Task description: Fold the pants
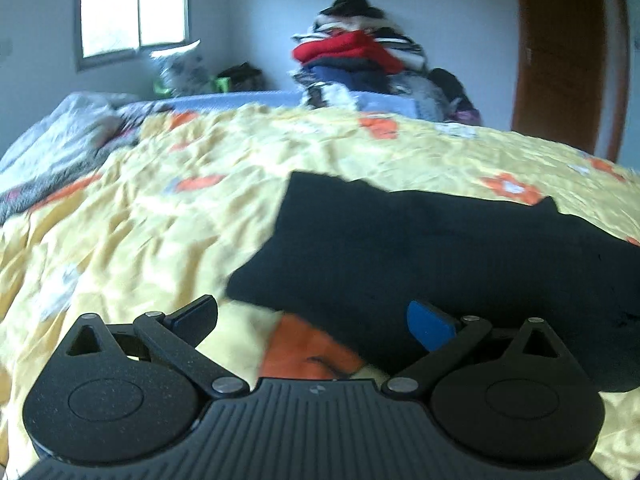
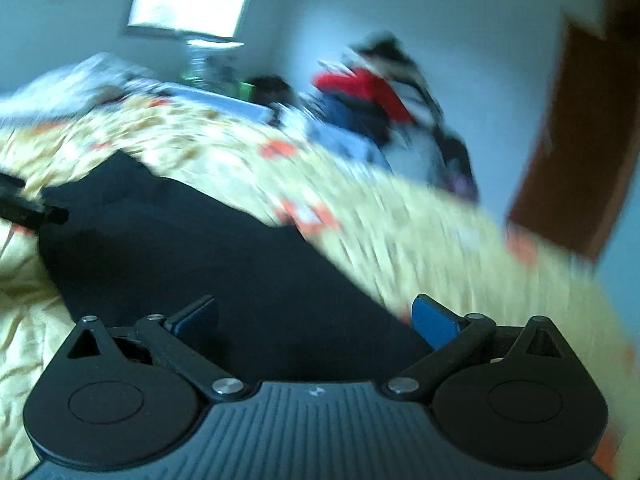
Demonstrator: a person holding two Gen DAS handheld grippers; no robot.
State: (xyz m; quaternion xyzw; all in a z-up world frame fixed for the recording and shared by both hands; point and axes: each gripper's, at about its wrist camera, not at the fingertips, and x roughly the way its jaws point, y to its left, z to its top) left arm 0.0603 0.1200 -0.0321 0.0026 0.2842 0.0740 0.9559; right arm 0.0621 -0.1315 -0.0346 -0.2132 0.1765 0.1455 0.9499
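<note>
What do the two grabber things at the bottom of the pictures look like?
Each hand-held gripper, left and right, looks the same: matte black, with two round discs at the sides, a ribbed black plate in the middle, and slanted link bars joined by silver pins. The fingertips carry blue pads. No cables, sleeves or hands show.

The pants [image 1: 420, 248] ahead of the left jaws are plain black, with no pattern. The bedspread [image 1: 180, 220] under them is pale yellow with orange and white flowers. Both pairs of jaws are black with blue pads [image 1: 430, 326]. Far beyond the jaws, the clothes pile [image 1: 356, 52] shows red, navy and black-and-white stripes. The door [image 1: 560, 52] is reddish brown.
</note>
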